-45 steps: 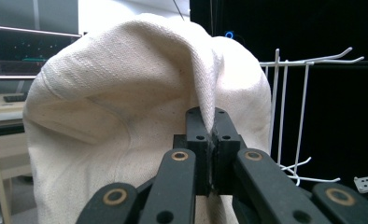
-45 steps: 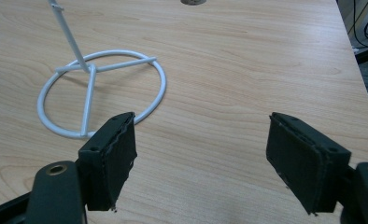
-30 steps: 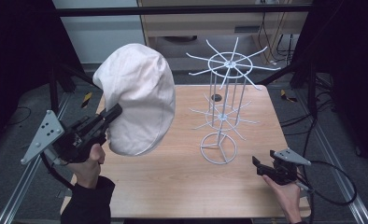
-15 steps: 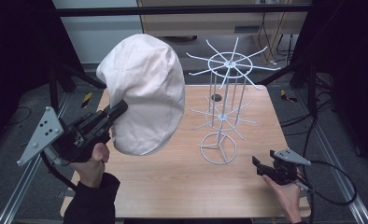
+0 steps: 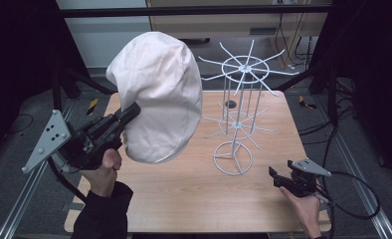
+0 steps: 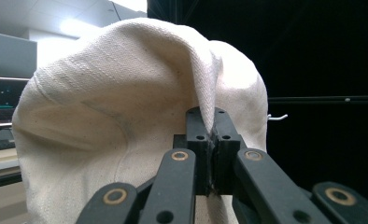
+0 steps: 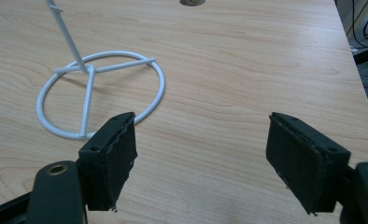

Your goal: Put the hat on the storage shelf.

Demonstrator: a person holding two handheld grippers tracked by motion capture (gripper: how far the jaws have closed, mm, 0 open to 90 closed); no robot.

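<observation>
Left gripper (image 5: 129, 112), high view: raised above the left side of the table, jaws angled up and to the right, pressed together on a fold of the cream cloth hat (image 5: 156, 97). Left gripper view confirms it: the two black pads meet with a ridge of the hat (image 6: 126, 116) fabric pinched between them, the cloth ballooning up and to both sides of the jaws. The hat hangs clear of the table (image 5: 184, 189), held aloft over its left half, its crown rounded out and facing the camera, its right edge near the arms of the white wire rack (image 5: 239, 114) but whether it touches them I cannot tell. One hook tip of the rack (image 6: 278, 117) shows just past the hat's right edge in the left gripper view. The left hand (image 5: 104, 172) grips the tool from beneath, dark sleeve below it. Right gripper (image 5: 279, 175): low at the table's near right corner, well apart from the hat, jaws spread wide with nothing between them. Right gripper view: both pads stand apart over bare wood, the rack's round base ring (image 7: 100, 93) just beyond the left pad, its thin upright rising off the top edge. A small dark hole (image 5: 230, 104) sits in the tabletop behind the rack.
</observation>
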